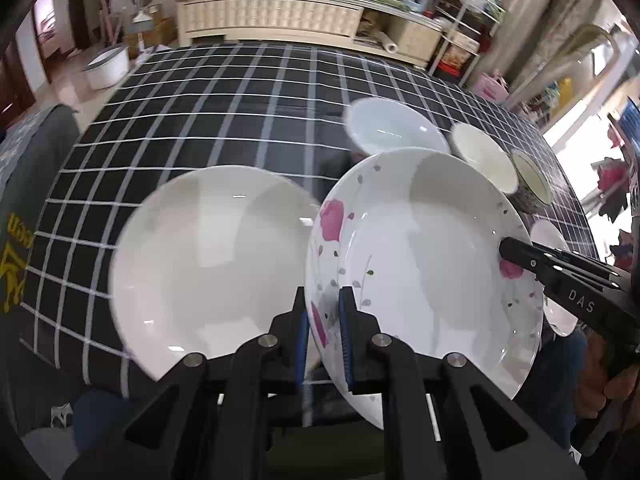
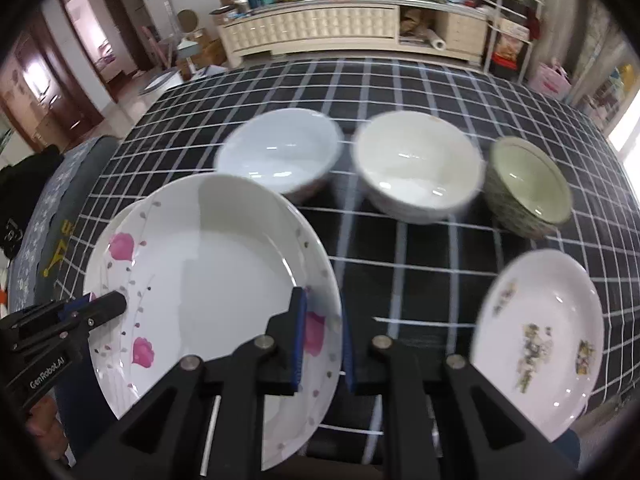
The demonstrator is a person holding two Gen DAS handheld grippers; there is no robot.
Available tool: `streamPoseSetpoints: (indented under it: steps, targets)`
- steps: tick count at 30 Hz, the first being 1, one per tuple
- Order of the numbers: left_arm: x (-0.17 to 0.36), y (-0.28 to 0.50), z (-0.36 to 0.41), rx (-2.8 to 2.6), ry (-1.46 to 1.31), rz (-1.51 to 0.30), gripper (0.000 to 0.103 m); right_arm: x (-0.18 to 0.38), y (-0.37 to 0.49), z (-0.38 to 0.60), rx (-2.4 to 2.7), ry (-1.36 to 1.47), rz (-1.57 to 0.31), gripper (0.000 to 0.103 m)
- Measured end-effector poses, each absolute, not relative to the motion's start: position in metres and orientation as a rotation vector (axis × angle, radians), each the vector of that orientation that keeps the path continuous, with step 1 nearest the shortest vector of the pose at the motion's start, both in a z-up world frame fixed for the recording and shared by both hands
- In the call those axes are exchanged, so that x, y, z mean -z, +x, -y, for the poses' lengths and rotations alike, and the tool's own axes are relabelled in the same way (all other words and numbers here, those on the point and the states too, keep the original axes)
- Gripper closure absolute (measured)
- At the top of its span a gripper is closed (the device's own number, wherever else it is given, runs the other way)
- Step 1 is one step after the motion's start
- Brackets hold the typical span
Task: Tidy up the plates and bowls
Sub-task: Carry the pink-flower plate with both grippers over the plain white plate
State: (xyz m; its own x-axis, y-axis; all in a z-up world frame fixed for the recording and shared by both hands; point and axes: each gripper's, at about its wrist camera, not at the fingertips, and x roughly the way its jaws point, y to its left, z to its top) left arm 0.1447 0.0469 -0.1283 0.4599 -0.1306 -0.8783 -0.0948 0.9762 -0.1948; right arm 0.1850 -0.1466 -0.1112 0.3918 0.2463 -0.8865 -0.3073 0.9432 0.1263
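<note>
A white plate with pink flowers [image 1: 420,264] [image 2: 208,280] hangs tilted above the checked tablecloth, held at two opposite rims. My left gripper [image 1: 323,300] [image 2: 116,302] is shut on its left rim. My right gripper [image 2: 322,312] [image 1: 506,250] is shut on its right rim. To its left, a plain white plate [image 1: 212,264] lies on the cloth. Behind it stand three bowls in a row: a white one [image 2: 280,148] [image 1: 396,128], a cream one [image 2: 416,164] [image 1: 484,156] and a green one [image 2: 528,184] [image 1: 532,180].
A small plate with a faded floral print [image 2: 540,340] lies near the front right edge of the table [image 2: 400,80]. The far half of the cloth holds nothing. A cluttered white cabinet [image 2: 320,28] stands beyond the table. A person's hand [image 1: 616,380] holds the right tool.
</note>
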Motion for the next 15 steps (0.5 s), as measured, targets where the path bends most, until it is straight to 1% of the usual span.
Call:
streamPoseSetpoints:
  steps: [7, 15]
  targets:
    - [0.128, 0.130, -0.096, -0.061, -0.259, -1.104, 0.091, 0.120, 0.183, 0.096, -0.414, -0.078, -1.143, 0.083]
    - [0.134, 0.117, -0.135, -0.125, -0.278, -1.114, 0.091, 0.134, 0.185, 0.053, -0.463, -0.124, -1.177, 0.083]
